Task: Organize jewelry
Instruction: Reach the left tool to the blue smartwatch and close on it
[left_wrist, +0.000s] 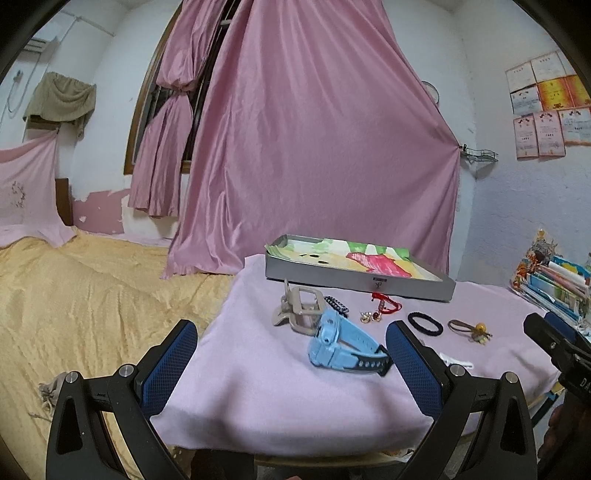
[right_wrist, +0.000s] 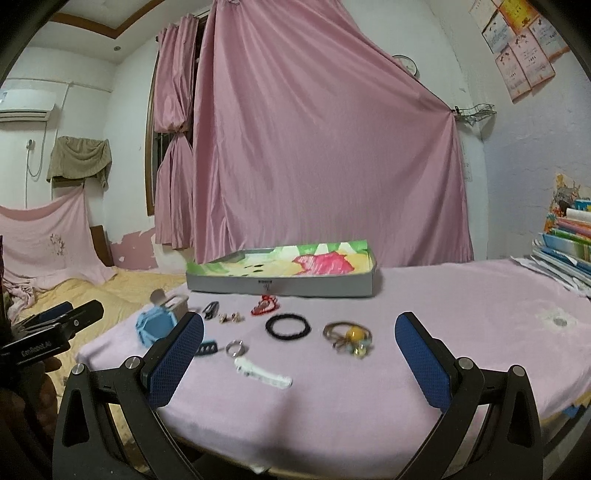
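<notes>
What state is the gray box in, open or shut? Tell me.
Open. The gray box has no lid on; its colorful printed lining shows from above in both views. No jewelry visible inside.

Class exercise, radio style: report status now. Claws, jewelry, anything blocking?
Left claw open, empty; right claw same. Jewelry loose on pink cloth: blue watch, black hair tie. Grey box behind. Nothing blocking.
</notes>
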